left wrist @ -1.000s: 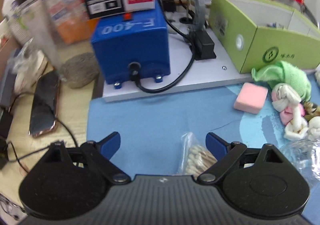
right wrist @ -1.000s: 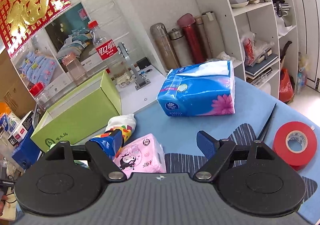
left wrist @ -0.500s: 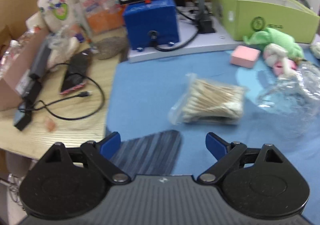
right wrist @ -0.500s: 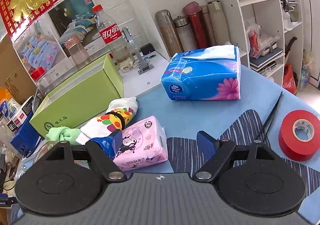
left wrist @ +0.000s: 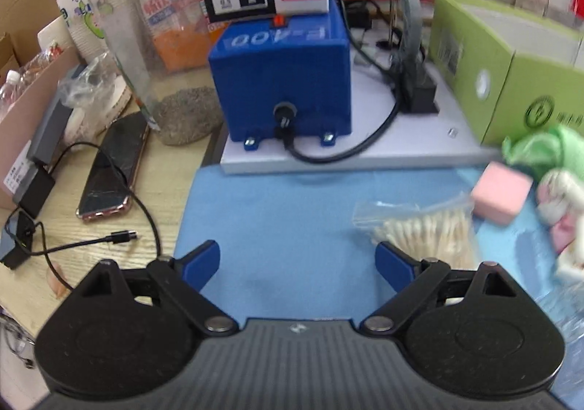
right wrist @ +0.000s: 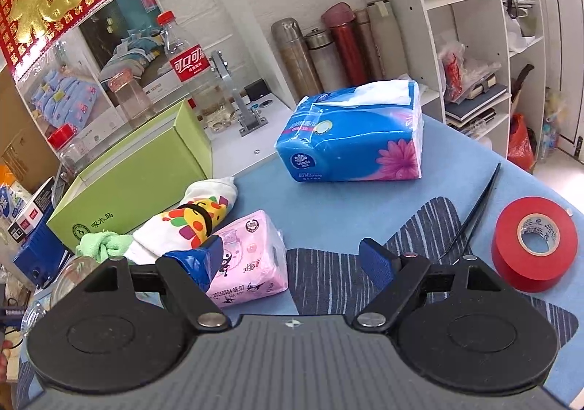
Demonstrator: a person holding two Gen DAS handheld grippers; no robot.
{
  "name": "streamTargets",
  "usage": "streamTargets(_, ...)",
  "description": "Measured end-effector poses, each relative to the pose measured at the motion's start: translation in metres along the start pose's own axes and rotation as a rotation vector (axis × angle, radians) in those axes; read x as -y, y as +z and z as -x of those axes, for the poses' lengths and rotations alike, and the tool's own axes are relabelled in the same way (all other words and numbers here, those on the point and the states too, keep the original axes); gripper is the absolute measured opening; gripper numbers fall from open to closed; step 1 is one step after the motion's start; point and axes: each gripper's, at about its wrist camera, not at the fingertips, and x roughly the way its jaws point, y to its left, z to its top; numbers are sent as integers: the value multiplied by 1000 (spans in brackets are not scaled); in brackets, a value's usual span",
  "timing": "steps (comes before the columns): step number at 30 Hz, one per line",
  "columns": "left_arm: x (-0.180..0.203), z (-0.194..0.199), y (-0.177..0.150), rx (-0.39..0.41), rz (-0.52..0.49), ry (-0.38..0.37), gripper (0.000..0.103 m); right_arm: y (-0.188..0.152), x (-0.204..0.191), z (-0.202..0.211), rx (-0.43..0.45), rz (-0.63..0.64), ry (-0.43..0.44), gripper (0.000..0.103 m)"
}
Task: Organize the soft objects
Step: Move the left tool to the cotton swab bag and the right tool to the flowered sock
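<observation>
My left gripper (left wrist: 297,262) is open and empty above the blue mat (left wrist: 277,205). A bag of cotton swabs (left wrist: 427,227) lies just beyond its right finger. A pink sponge (left wrist: 502,193), a green cloth (left wrist: 544,151) and a white-pink soft toy (left wrist: 562,198) lie at the right. My right gripper (right wrist: 290,258) is open and empty. Its left finger is in front of a pink tissue pack (right wrist: 252,260). A rolled printed cloth (right wrist: 189,224), a green cloth (right wrist: 104,242) and a blue tissue pack (right wrist: 354,140) lie beyond. A green box (right wrist: 135,173) stands open at the left.
A blue machine (left wrist: 283,74) on a white base, a clear jar (left wrist: 149,45), a phone (left wrist: 115,169) and cables are at the left. A red tape roll (right wrist: 533,242) and a black stick (right wrist: 474,213) lie right. Flasks (right wrist: 328,49) and shelves stand behind.
The left gripper has moved forward and down toward the blue machine; the swab bag now lies by its right finger. The right gripper has barely shifted.
</observation>
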Motion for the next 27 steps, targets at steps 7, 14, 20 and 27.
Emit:
streamTargets(7,16,8,5,-13,65,-175,93,-1,-9,-11,-35,35,36,68)
streamTargets(14,6,20,0,7,119,-113,93,-2,-9,-8,-33,52,35,68)
streamTargets(20,28,7,7,-128,211,-315,93,-3,-10,-12,-40,40,52,68)
streamTargets(27,60,-7,20,-180,231,-281,93,-4,1,-13,-40,13,81,68)
